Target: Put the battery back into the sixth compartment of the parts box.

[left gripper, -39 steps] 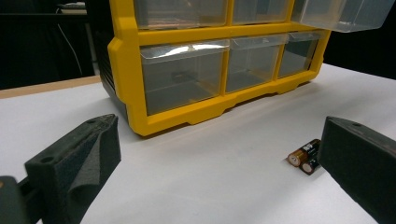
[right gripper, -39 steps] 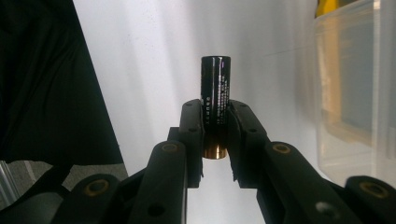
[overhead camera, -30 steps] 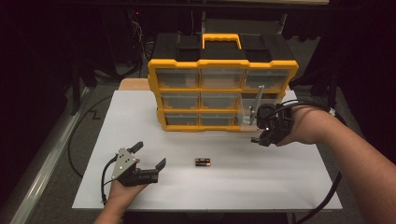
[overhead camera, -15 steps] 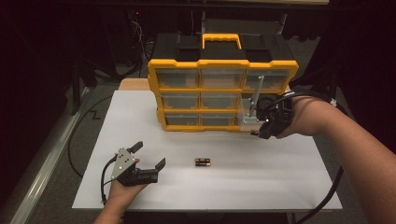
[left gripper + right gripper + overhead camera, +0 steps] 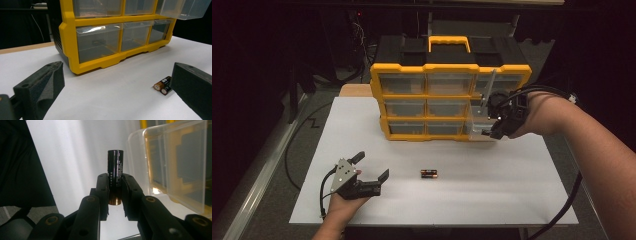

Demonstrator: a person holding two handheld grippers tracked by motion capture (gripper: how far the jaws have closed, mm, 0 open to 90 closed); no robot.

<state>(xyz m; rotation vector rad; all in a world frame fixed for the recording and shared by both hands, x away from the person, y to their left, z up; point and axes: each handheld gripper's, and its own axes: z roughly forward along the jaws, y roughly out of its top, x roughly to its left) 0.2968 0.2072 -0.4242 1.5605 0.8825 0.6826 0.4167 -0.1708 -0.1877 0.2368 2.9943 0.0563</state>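
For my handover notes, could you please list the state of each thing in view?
Right gripper: shut on a black cylindrical battery.
Left gripper: open, empty.
Clear plastic drawer: pulled out of the yellow drawer organiser.
Two batteries: lying side by side on the white table.

battery (image 5: 115,173): your right gripper's (image 5: 115,192) pads cover its lower middle | pulled-out drawer (image 5: 183,8): top cut by the frame edge in your left gripper view | two batteries (image 5: 163,85): partly behind your left gripper's black jaw | labels too small to read
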